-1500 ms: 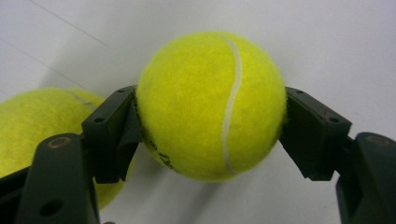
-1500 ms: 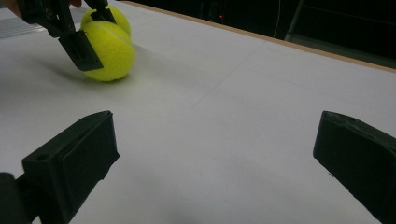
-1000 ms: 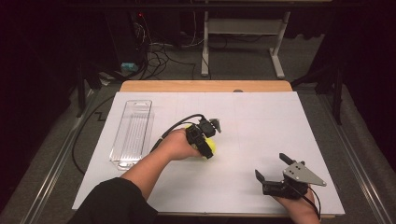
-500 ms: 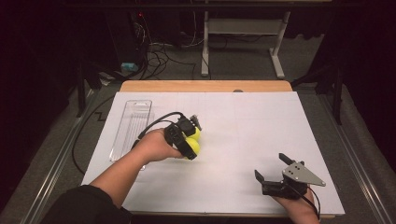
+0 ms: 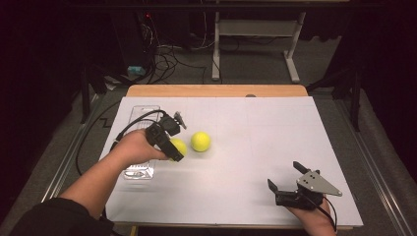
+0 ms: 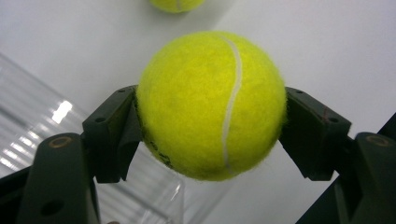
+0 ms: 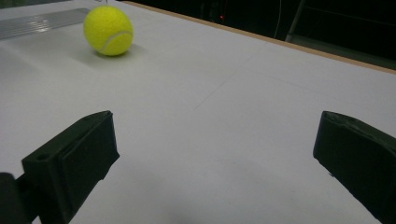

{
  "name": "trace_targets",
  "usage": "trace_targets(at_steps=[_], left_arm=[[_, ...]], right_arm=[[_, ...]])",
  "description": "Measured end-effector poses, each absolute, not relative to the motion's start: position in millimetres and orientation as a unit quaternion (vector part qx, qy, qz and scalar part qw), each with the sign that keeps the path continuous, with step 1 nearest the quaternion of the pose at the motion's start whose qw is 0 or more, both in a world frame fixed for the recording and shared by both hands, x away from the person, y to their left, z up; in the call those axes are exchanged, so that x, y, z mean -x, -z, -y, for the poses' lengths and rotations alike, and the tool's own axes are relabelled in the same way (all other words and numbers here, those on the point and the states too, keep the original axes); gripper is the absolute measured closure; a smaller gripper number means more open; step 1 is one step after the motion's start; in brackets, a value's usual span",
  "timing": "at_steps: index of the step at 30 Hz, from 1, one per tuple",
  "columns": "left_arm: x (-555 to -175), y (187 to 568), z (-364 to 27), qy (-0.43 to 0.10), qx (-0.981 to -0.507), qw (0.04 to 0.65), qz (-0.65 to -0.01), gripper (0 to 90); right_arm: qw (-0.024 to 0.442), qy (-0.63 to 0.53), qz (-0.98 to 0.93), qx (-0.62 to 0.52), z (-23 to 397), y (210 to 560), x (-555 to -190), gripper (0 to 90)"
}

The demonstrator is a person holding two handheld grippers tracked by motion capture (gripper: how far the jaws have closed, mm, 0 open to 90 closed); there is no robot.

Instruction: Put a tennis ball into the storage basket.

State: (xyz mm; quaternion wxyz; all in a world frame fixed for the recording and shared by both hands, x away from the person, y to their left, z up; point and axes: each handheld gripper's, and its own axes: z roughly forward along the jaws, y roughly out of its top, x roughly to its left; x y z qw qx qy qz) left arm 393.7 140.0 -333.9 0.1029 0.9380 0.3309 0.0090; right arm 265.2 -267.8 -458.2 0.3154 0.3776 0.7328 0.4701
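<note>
Gripping one tennis ball (image 6: 211, 105) near the desk's (image 5: 275, 132) left edge, my left fingers (image 6: 116, 135) clamp both sides; the high view half hides it. Second ball (image 5: 200, 141) lies beside. Right fingers (image 7: 74, 158) gape, empty.

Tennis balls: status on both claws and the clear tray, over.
Left claw shut on held tennis ball, above the tray's edge. Right claw open, empty, low on the white sheet. Second tennis ball loose on the sheet. Clear tray apparently empty, nothing blocking.
</note>
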Motion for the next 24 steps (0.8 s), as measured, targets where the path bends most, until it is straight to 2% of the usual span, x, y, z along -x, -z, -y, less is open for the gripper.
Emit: trace_targets(at_steps=[16, 24], left_arm=[[-417, 315, -211, -0.020, -0.901, 0.100, -0.422, 27.0], [-427, 313, -234, -0.024, -0.885, 0.097, -0.455, 27.0]], right_arm=[[0.317, -0.470, -0.734, -0.375, 268, 459, -266, 0.0], [0.317, -0.470, -0.734, -0.375, 269, 459, -266, 0.0]])
